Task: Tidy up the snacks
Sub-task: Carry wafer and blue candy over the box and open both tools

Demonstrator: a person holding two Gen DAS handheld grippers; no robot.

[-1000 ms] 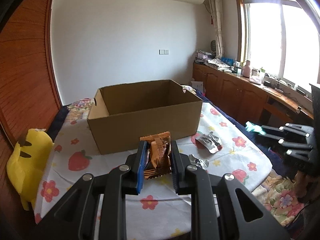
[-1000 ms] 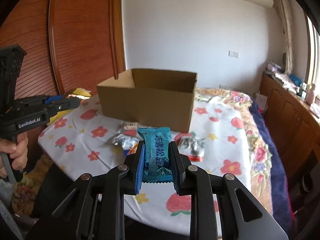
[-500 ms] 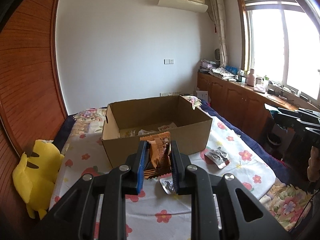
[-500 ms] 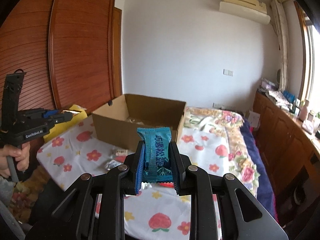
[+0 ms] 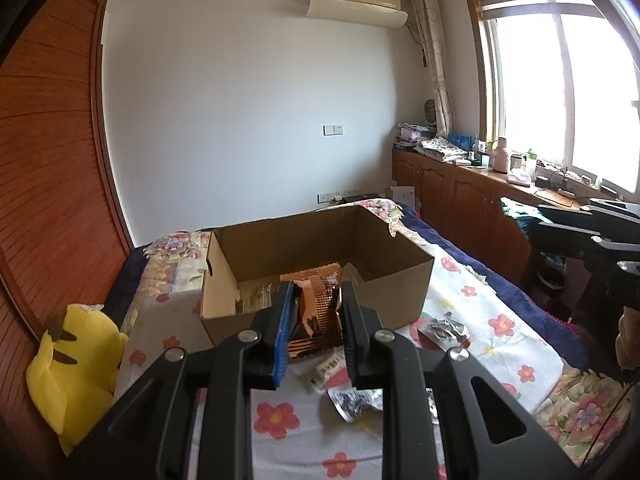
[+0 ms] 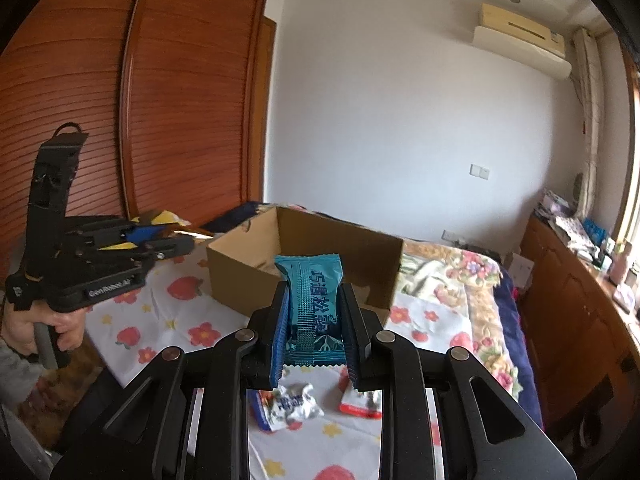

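My left gripper (image 5: 315,300) is shut on an orange-brown snack packet (image 5: 316,312), held in the air just in front of the open cardboard box (image 5: 404,296). A few packets lie on the box floor. My right gripper (image 6: 313,300) is shut on a teal snack packet (image 6: 314,304), raised in front of the same box (image 6: 240,280). Loose silver packets (image 5: 442,328) lie on the flowered cloth (image 5: 500,344) near the box. A white packet (image 6: 292,404) and a red-and-white one (image 6: 360,404) lie under the right gripper. The left gripper (image 6: 176,246) also shows at the left of the right wrist view.
A yellow plush toy (image 5: 76,364) sits at the left edge of the bed. Wooden cabinets (image 5: 460,200) with clutter run along the right under the window. A wooden wardrobe (image 6: 120,100) stands on the left. A person's hand (image 6: 24,328) holds the left gripper's handle.
Both grippers have risen with their packets still held. The box now sits lower in both views, with its inside and the packets in it showing.
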